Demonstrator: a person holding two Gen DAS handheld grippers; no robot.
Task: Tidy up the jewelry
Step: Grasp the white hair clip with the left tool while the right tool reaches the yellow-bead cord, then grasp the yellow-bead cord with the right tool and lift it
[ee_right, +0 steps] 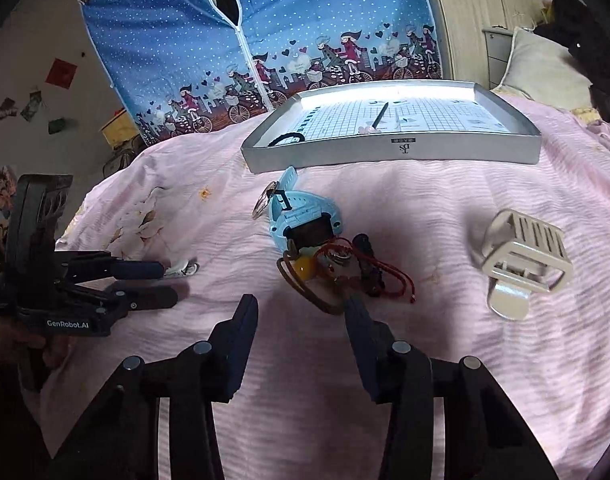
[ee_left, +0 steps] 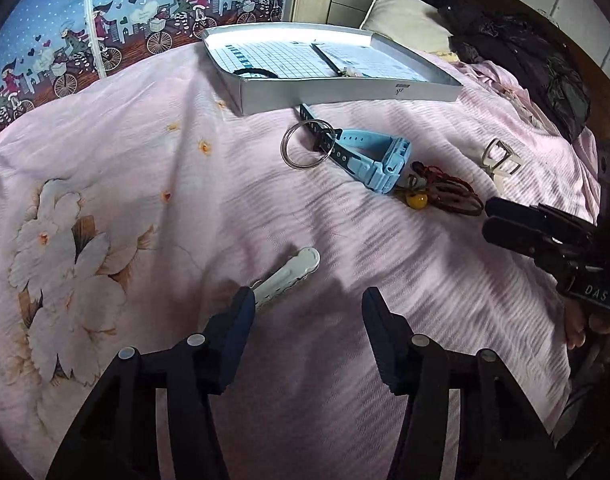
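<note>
On the pink bedspread (ee_left: 153, 168) lie a white hair clip (ee_left: 289, 274), a metal key ring (ee_left: 305, 145), a light-blue watch (ee_left: 371, 160), a tangle of red cord, brown loop and yellow bead (ee_left: 441, 194), and a white claw clip (ee_left: 501, 160). My left gripper (ee_left: 309, 298) is open, and its left fingertip sits beside the white hair clip (ee_right: 183, 268). In the right wrist view my right gripper (ee_right: 301, 306) is open just short of the tangle (ee_right: 337, 266), its right fingertip at the brown loop. The watch (ee_right: 305, 216) lies behind the tangle, the claw clip (ee_right: 525, 256) to the right.
A shallow silver box (ee_right: 389, 153) with a grid-printed floor stands at the back and holds a black hair tie (ee_right: 285, 138) and a thin dark stick (ee_right: 381, 116). A blue dotted fabric wardrobe (ee_right: 289, 20) is behind it. A pillow (ee_left: 405, 16) and dark clothes (ee_left: 525, 48) are at the right.
</note>
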